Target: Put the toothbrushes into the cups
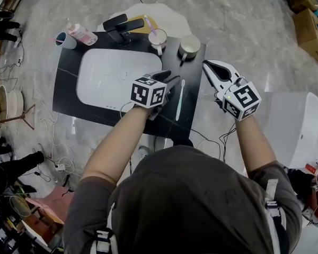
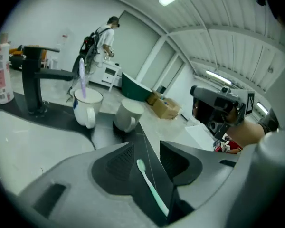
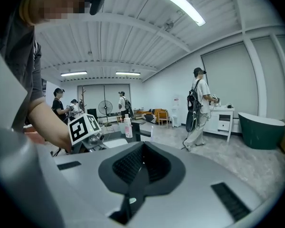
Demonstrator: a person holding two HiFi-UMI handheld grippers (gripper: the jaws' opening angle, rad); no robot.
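Observation:
A mint-green toothbrush [image 1: 181, 97] lies flat on the black counter [image 1: 66, 89], right of the white sink basin [image 1: 116, 78]. My left gripper [image 1: 169, 81] hovers just left of it. In the left gripper view the toothbrush [image 2: 149, 186] lies on the counter between the open jaws of that gripper [image 2: 146, 151], whose pads stand clear of it. Ahead stand a white cup holding a purple toothbrush [image 2: 85, 107] and an empty white cup [image 2: 128, 115]; in the head view these are the cup with the brush [image 1: 158, 38] and the empty cup [image 1: 190, 45]. My right gripper [image 1: 208, 65] hangs shut and empty off the counter's right edge.
A black faucet [image 1: 122, 24] stands behind the basin. A pink bottle [image 1: 82, 34] and another cup [image 1: 63, 40] sit at the counter's back left corner. A white tub [image 1: 302, 126] is to the right, cardboard boxes [image 1: 310, 28] beyond. A person [image 3: 199, 108] walks in the room.

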